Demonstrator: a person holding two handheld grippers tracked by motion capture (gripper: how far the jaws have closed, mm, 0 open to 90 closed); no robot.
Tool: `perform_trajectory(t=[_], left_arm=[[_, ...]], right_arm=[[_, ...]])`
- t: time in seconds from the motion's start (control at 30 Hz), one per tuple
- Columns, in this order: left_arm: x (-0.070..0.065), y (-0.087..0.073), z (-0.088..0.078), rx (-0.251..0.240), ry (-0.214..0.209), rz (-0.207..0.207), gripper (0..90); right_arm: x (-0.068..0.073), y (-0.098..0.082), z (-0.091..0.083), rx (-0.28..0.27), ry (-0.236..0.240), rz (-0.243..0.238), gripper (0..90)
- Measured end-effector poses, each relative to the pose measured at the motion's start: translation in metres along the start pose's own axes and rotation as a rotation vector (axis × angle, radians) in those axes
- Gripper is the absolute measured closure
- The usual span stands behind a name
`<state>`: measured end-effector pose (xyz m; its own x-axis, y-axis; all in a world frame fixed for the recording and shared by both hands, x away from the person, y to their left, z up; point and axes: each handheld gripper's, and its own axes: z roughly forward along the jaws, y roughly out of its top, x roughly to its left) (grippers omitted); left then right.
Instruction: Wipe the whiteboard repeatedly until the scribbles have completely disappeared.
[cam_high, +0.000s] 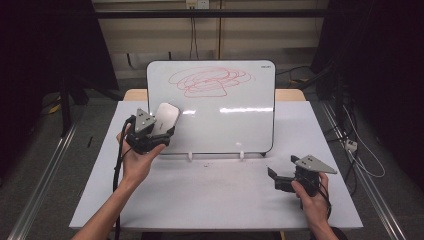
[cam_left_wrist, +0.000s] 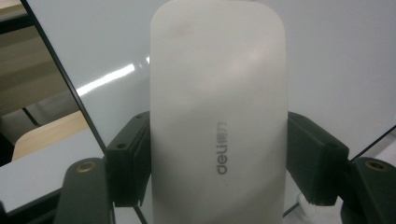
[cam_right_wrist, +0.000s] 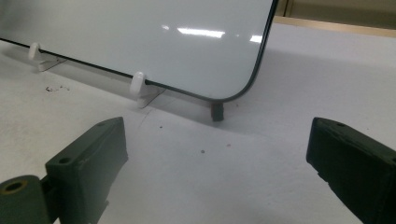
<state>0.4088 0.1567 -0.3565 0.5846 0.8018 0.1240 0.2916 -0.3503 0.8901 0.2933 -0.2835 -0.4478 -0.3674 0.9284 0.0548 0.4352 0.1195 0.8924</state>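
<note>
A white counter (cam_high: 210, 200) is seen from above, and a whiteboard (cam_high: 225, 125) is propped upright on its far half on small white feet (cam_right_wrist: 138, 84). Red scribbles (cam_high: 210, 81) are drawn across the upper part of the board. A pale grey eraser (cam_high: 165, 118), marked with a grey brand name, is clamped between the jaws of the left hand-held gripper (cam_high: 159, 131) and is held up against the board's left edge, about halfway up it. The right hand-held gripper (cam_high: 278, 177) is held low over the counter's near right part, well apart from the board, with its jaws spread wide and nothing between them.
</note>
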Motion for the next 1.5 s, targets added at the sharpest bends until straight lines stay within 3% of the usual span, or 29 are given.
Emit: perform_trajectory(t=[0.37, 0.8, 1.33, 1.5], left_arm=[[0.005, 0.011, 0.0, -0.034, -0.016, -0.013, 30.9], [0.014, 0.037, 0.0, -0.038, 0.038, 0.027, 31.0], [0.03, 0.061, 0.012, -0.035, 0.066, 0.031, 31.0], [0.037, 0.071, 0.017, -0.04, 0.097, 0.023, 31.0]], right_arm=[[-0.002, -0.001, 0.0, 0.0, -0.006, 0.009, 5.1], [-0.002, -0.001, 0.0, -0.001, 0.001, 0.007, 5.1], [-0.002, -0.002, -0.001, -0.001, -0.005, 0.01, 5.1], [-0.001, -0.001, -0.001, 0.0, -0.002, 0.007, 5.2]])
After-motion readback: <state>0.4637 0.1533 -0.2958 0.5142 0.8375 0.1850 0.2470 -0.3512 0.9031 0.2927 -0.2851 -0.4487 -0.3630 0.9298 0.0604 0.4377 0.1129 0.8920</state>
